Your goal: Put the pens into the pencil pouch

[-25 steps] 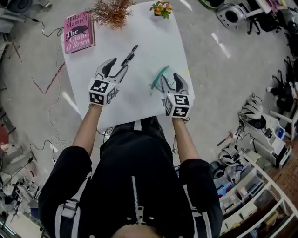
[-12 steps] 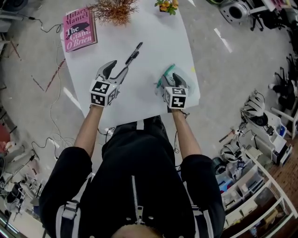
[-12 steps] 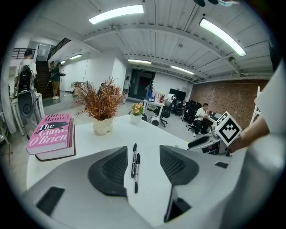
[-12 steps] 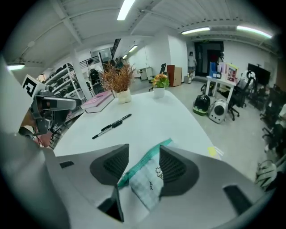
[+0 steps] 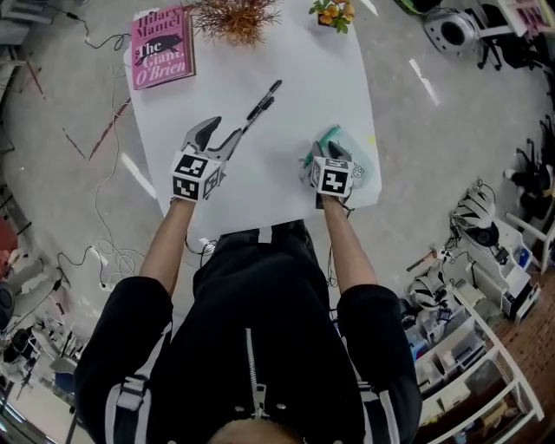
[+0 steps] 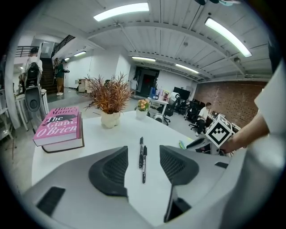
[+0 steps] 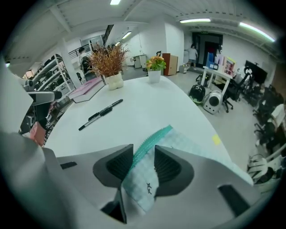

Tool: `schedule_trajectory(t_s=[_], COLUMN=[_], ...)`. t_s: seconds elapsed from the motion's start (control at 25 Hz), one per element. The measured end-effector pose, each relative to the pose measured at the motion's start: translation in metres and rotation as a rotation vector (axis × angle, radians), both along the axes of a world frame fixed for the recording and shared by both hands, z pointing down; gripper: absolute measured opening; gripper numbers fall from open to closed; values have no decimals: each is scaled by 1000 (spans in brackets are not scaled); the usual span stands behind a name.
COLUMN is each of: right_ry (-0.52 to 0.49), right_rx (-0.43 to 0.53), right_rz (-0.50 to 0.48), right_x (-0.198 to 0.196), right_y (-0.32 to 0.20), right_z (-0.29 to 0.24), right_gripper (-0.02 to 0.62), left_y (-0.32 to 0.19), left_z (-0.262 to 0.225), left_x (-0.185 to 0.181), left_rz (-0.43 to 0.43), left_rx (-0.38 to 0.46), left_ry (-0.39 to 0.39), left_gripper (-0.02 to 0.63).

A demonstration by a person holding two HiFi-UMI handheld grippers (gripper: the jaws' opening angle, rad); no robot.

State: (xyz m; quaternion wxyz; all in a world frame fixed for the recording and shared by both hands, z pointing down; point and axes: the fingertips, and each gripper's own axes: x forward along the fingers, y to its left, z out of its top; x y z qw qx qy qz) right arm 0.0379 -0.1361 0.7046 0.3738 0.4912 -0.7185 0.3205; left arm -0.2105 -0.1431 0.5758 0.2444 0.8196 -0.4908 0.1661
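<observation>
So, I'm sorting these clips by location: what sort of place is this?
Probably an open-plan office or lab workspace: long strip lights on a bare ceiling, a brick wall, and office chairs beyond the white table.

Pink hardback book [image 5: 162, 47] on the far left corner of the white table [image 5: 286, 147]; lies flat, cover up. Near it along the far edge, dried reddish-brown plant [image 5: 236, 17] in a pale pot; further right, small pot of orange flowers [image 5: 334, 13]. Small yellow note [image 7: 216, 140] near the right edge. Loose cables [image 5: 108, 130] across the grey floor [image 5: 52, 173] at left; storage shelving [image 5: 486, 373] at lower right.
</observation>
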Motion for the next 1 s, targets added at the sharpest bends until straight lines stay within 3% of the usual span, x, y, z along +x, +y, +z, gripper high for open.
schedule_trajectory(t_s=[0.52, 1.0], right_ry=[-88, -172], right_rx=[-36, 18], right_rz=[66, 78], right_x=[-1, 5], right_y=[2, 8], right_z=[4, -26], right_gripper=[94, 61], left_y=[1, 2], left_z=[12, 17], left_x=[-2, 12], left_rz=[-2, 33], left_rx=[-24, -37], left_ry=[3, 4], left_gripper=[232, 232])
